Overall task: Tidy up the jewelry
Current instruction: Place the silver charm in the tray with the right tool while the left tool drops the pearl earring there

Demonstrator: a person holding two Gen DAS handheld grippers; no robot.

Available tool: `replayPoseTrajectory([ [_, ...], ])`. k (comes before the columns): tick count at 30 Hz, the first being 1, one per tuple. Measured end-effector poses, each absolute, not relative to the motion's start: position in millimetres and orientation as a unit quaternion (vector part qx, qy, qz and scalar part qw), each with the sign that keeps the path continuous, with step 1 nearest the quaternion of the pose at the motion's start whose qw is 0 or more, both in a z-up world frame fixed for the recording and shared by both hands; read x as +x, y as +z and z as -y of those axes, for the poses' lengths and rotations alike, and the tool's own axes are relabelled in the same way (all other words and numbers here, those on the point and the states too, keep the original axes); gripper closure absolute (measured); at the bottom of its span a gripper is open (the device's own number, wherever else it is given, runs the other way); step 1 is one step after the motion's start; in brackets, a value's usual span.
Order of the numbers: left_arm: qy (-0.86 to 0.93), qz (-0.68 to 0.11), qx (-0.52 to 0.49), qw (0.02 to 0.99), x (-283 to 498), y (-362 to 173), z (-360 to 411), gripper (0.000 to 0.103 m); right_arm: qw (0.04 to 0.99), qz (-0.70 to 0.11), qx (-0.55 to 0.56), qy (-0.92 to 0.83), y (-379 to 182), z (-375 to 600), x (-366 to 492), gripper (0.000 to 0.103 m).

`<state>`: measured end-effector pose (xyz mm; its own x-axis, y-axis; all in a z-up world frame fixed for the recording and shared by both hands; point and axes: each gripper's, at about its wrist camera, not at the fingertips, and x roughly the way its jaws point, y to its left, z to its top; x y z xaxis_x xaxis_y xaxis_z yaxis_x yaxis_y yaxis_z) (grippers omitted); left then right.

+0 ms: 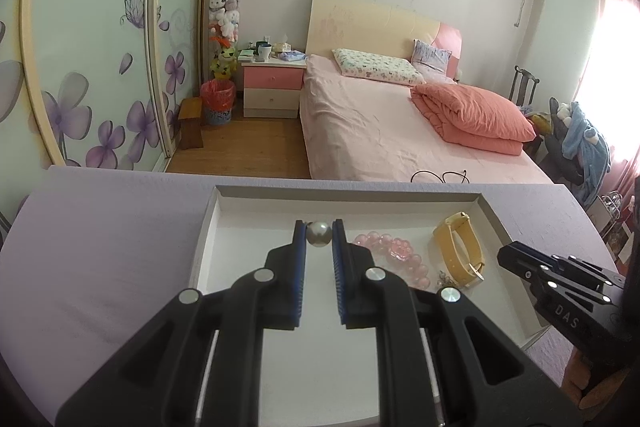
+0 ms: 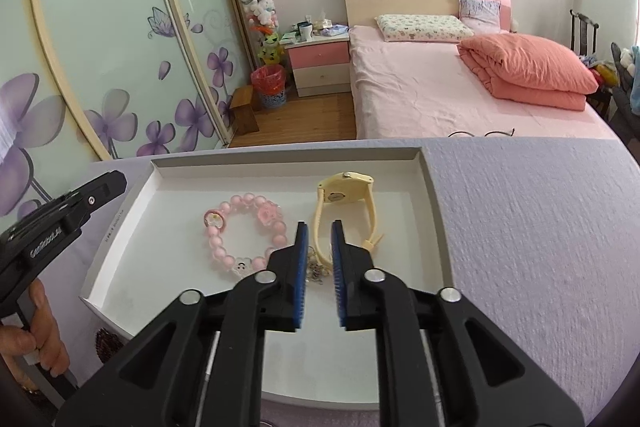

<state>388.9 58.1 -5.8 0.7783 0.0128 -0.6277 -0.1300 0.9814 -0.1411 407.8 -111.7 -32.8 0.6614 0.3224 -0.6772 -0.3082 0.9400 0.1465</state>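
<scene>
2 tongs over white tray [image 2: 424,187] on lilac tabletop [image 2: 540,227]. Left tongs [image 1: 319,233] clamped on pearl-grey bead [image 1: 319,231], above tray's left part. Right tongs [image 2: 319,233] slightly parted, gripping nothing, small metal trinket [image 2: 314,269] and yellow watch [image 2: 346,191] strap visible between pads. Pink bead bracelet [image 2: 240,239] just left of watch, inside tray.

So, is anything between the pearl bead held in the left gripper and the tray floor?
Nothing visible: the white tray is bare around the pearl bead; the pink bead bracelet lies to its right, apart.
</scene>
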Motion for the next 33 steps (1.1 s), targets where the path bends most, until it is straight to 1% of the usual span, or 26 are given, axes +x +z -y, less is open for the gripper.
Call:
replayPoseTrajectory([
  [1, 0.038, -0.333, -0.089, 0.938, 389, -6, -58, 0.09, 0.913, -0.37, 0.005, 0.171, -33, 111, 406, 0.079],
  [5, 0.038, -0.342, -0.085, 0.935, 396, -14, -55, 0.09, 0.915, -0.367, 0.0, 0.171, -32, 112, 408, 0.077],
  [8, 0.04, -0.353, -0.081, 0.931, 400, -22, -52, 0.09, 0.915, -0.365, -0.001, 0.17, -32, 112, 406, 0.072],
  [16, 0.041, -0.383, -0.083, 0.919, 409, -43, -48, 0.089, 0.915, -0.368, -0.01, 0.167, -41, 114, 405, 0.072],
  [17, 0.045, -0.383, -0.084, 0.919, 409, -44, -48, 0.086, 0.914, -0.369, -0.011, 0.167, -41, 115, 405, 0.072],
  [18, 0.049, -0.383, -0.085, 0.919, 408, -44, -49, 0.078, 0.914, -0.369, -0.011, 0.166, -43, 116, 404, 0.072],
  [19, 0.051, -0.381, -0.086, 0.919, 408, -44, -49, 0.073, 0.914, -0.369, -0.011, 0.166, -43, 117, 404, 0.072],
  [20, 0.055, -0.378, -0.087, 0.92, 407, -43, -50, 0.066, 0.914, -0.37, -0.011, 0.166, -43, 117, 403, 0.072],
  [23, 0.058, -0.375, -0.09, 0.921, 403, -41, -53, 0.064, 0.915, -0.369, -0.009, 0.164, -43, 118, 401, 0.072],
  [26, 0.062, -0.373, -0.095, 0.921, 397, -38, -57, 0.059, 0.915, -0.368, -0.006, 0.163, -43, 121, 401, 0.072],
  [29, 0.065, -0.368, -0.094, 0.923, 389, -33, -60, 0.058, 0.916, -0.367, -0.001, 0.161, -41, 126, 397, 0.072],
  [30, 0.065, -0.366, -0.093, 0.924, 385, -30, -61, 0.056, 0.917, -0.366, 0.001, 0.16, -40, 128, 394, 0.071],
  [33, 0.066, -0.358, -0.09, 0.927, 368, -23, -65, 0.052, 0.92, -0.361, 0.003, 0.156, -35, 137, 385, 0.064],
])
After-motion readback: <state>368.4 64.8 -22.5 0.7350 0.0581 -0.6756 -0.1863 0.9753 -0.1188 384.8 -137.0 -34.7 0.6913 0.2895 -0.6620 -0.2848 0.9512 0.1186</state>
